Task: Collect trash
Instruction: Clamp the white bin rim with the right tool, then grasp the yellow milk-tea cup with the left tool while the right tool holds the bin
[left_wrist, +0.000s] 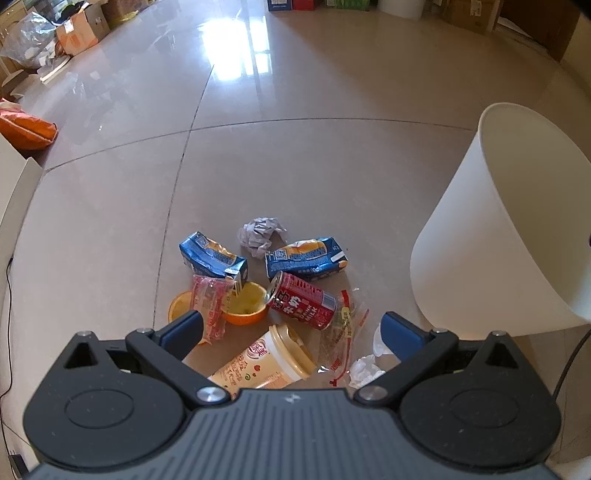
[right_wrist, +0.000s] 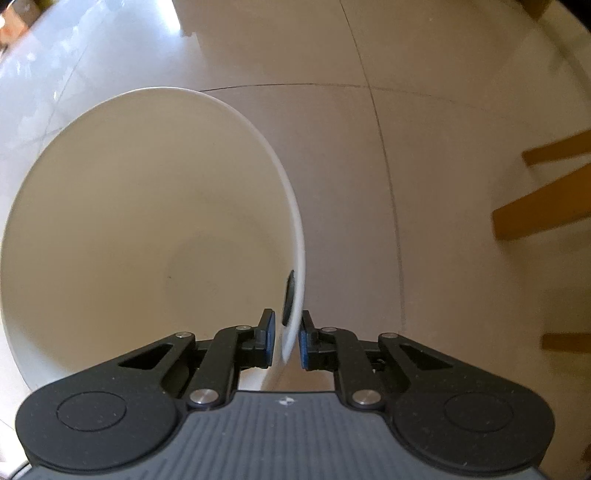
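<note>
A pile of trash lies on the tiled floor: two crushed blue cartons (left_wrist: 212, 256) (left_wrist: 306, 258), a red can (left_wrist: 301, 300) on its side, orange peel halves (left_wrist: 245, 304), a crumpled paper ball (left_wrist: 260, 232), a yellow cup (left_wrist: 266, 363) on its side and clear wrappers (left_wrist: 343, 332). My left gripper (left_wrist: 291, 334) hovers open just above the cup, nothing between its fingers. A white bin (left_wrist: 506, 236) stands tilted to the right. In the right wrist view my right gripper (right_wrist: 286, 341) is shut on the rim of the white bin (right_wrist: 147, 221), whose inside looks bare.
Cardboard boxes and bags (left_wrist: 74, 33) line the far wall, and an orange bag (left_wrist: 26, 127) lies at the left. Wooden furniture legs (right_wrist: 546, 206) stand right of the bin. A dark cable (left_wrist: 7, 295) runs along the left edge of the floor.
</note>
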